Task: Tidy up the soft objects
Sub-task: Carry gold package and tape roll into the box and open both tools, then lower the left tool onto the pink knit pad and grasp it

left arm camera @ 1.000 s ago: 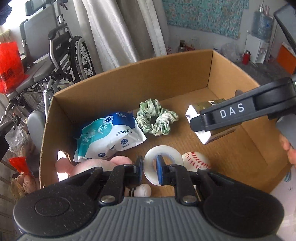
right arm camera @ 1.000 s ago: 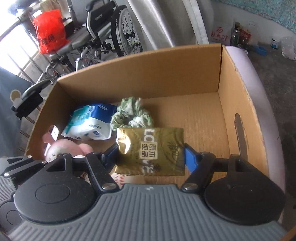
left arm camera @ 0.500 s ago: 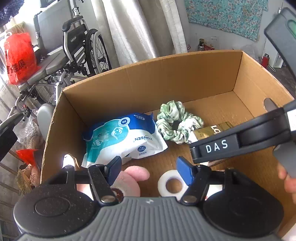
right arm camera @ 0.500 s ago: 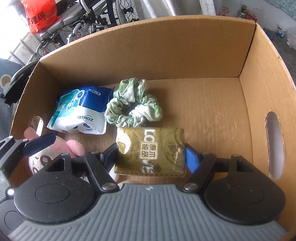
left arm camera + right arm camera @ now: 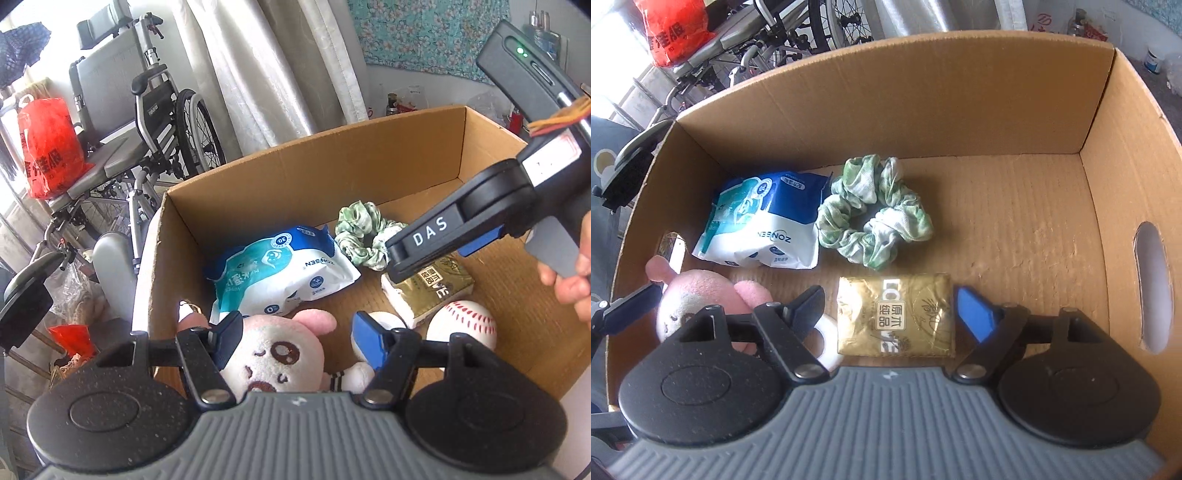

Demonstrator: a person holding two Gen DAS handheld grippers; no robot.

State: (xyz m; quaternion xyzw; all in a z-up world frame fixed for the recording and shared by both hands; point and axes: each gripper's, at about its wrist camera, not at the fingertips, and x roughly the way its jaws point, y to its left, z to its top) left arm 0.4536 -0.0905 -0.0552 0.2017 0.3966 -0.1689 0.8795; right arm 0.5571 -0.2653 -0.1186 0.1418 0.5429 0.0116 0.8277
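Inside the cardboard box point(image 5: 332, 170) point(image 5: 923, 92) lie a blue-and-white wipes pack point(image 5: 280, 266) point(image 5: 764, 225), a green scrunchie point(image 5: 365, 232) point(image 5: 871, 210), a gold tissue pack point(image 5: 436, 288) point(image 5: 897, 317), a baseball point(image 5: 461, 325), a white tape ring point(image 5: 827, 339) and a pink plush toy point(image 5: 280, 354) point(image 5: 698, 291). My left gripper point(image 5: 297, 330) is open astride the plush's face, its right finger apart from it. My right gripper point(image 5: 888, 299) point(image 5: 443, 254) hovers over the gold pack on the box floor, its jaws opening, a gap on each side.
A wheelchair point(image 5: 147, 129) with a red bag point(image 5: 48, 147) stands beyond the box's left wall, pale curtains point(image 5: 258, 74) behind. A person's hand point(image 5: 572, 288) holds the right gripper. The box's right half has bare floor, and an oval handle hole point(image 5: 1152, 284) pierces its right wall.
My left gripper went from shut to open and shifted left, from the tape ring to over the plush. My right gripper lowered the gold pack onto the box floor and spread off it.
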